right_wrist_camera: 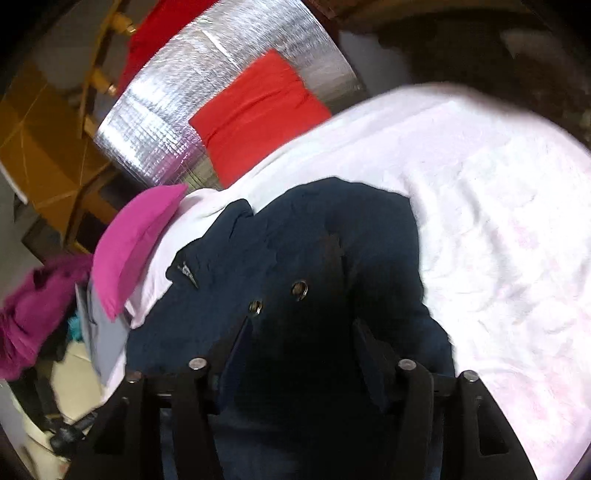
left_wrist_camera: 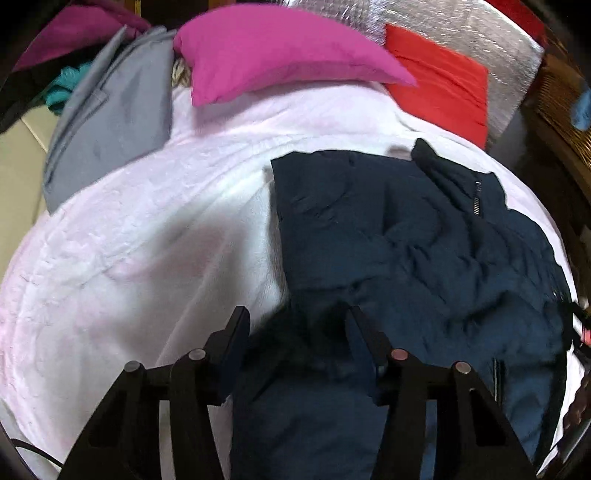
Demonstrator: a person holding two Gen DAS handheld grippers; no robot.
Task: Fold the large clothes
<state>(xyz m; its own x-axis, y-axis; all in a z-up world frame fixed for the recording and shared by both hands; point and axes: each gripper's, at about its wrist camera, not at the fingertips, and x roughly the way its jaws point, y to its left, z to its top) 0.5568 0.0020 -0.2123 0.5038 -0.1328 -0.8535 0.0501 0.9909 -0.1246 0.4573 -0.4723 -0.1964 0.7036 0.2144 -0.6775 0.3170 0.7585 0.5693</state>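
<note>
In the left wrist view, the left gripper (left_wrist_camera: 297,321) sits at the bottom centre of the frame with its jaws about half apart. Dark navy cloth of the navy jacket (left_wrist_camera: 406,236) fills the gap between the two fingers and runs down under the frame's lower edge, but blur and shadow hide whether the pads press on it, so a hold cannot be told. The jacket spreads from the jaws up and to the right, rumpled, with a short zipper (left_wrist_camera: 476,199) showing near its upper right part. It lies on a pale pink blanket (left_wrist_camera: 129,240) that covers the middle and left of the frame. Above, at the top centre, a magenta pillow (left_wrist_camera: 273,55) rests on the blanket's far edge; a red pillow (left_wrist_camera: 439,81) lies to its right against a silver foil mat (left_wrist_camera: 480,33), and a grey garment (left_wrist_camera: 110,122) lies at the upper left.

In the right wrist view, the right gripper (right_wrist_camera: 301,332) is at the bottom centre, jaws likewise about half apart, with the jacket (right_wrist_camera: 332,229) bunched dark between the fingers; contact with the pads cannot be made out. Two metal eyelets (right_wrist_camera: 300,288) show just above the jaws. The blanket (right_wrist_camera: 498,221) fills the right side; the magenta pillow (right_wrist_camera: 136,243) is at the left, the red pillow (right_wrist_camera: 258,114) and foil mat (right_wrist_camera: 166,122) at the upper centre.
</note>
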